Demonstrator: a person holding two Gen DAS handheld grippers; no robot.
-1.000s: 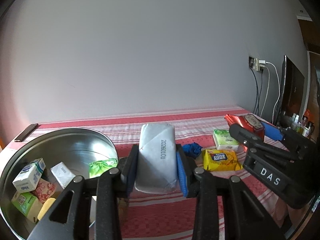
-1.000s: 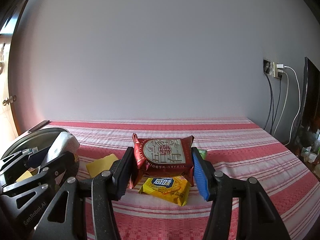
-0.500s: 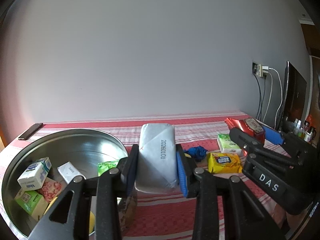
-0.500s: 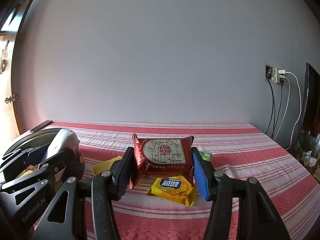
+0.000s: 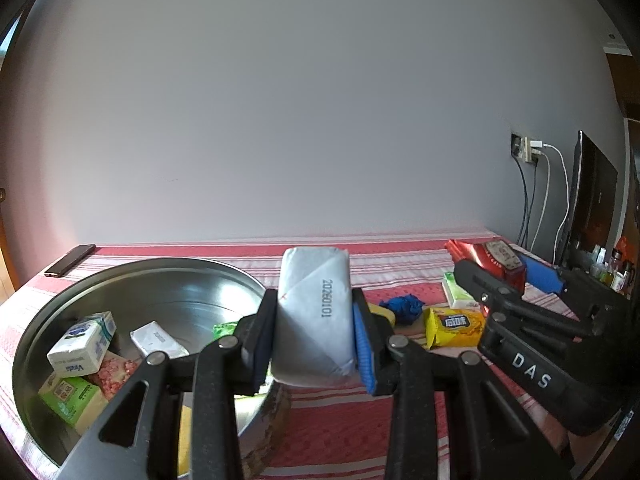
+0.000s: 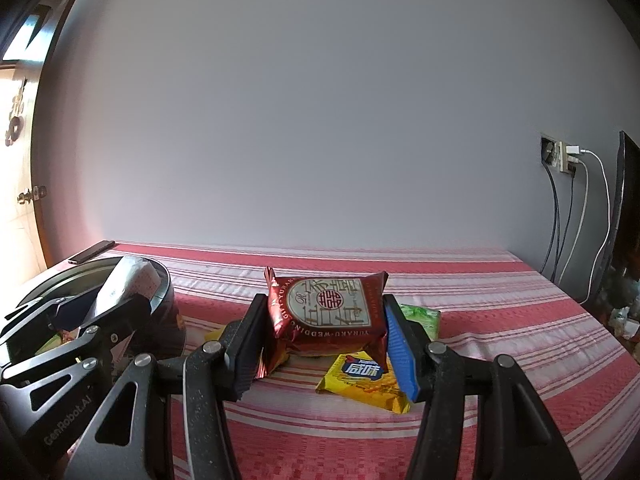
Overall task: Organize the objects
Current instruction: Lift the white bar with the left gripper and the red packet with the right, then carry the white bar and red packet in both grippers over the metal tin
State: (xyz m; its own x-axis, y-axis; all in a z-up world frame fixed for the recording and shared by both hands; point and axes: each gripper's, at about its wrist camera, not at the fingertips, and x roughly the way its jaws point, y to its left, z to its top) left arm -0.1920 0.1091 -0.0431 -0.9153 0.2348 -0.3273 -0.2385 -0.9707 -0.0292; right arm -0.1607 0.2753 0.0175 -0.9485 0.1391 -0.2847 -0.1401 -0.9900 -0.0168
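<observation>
Left gripper (image 5: 314, 334) clamps a white packet (image 5: 314, 316), held above the near rim of the metal bowl (image 5: 168, 284). Right gripper (image 6: 326, 342) grips a red packet (image 6: 326, 308) over the striped cloth (image 6: 500, 320), above a yellow packet (image 6: 366, 380). Cartons (image 5: 82, 342) lie in the bowl.

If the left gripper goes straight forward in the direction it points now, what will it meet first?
Probably nothing near. The left gripper, shut on the white packet, points past the right edge of the metal bowl over bare striped cloth; the wall behind looks like the first thing in line, though depth is unclear.
</observation>
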